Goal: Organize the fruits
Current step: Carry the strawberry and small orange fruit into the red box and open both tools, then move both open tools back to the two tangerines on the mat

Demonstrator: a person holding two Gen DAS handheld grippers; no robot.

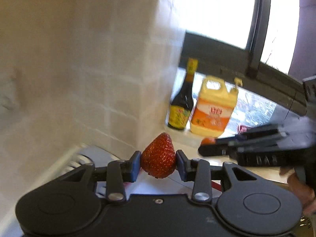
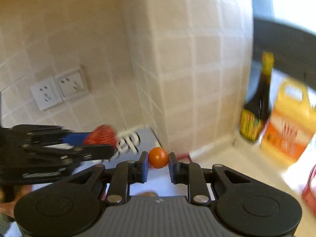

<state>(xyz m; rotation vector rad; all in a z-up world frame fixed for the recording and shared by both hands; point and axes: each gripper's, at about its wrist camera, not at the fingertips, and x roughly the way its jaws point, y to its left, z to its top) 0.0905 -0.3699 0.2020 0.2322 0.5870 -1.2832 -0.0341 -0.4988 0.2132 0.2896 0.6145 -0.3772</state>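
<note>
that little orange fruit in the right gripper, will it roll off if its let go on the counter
Probably yes. The orange fruit looks round and smooth, with no flat side, so it would likely roll on the counter. The right gripper touches it only at two small spots, so it may also slip out. It looks light for its size.

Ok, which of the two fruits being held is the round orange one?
The small orange tomato-like fruit, held in the right tool. It is smooth and round, whereas the left tool holds a red, cone-shaped, seed-speckled strawberry.
</note>
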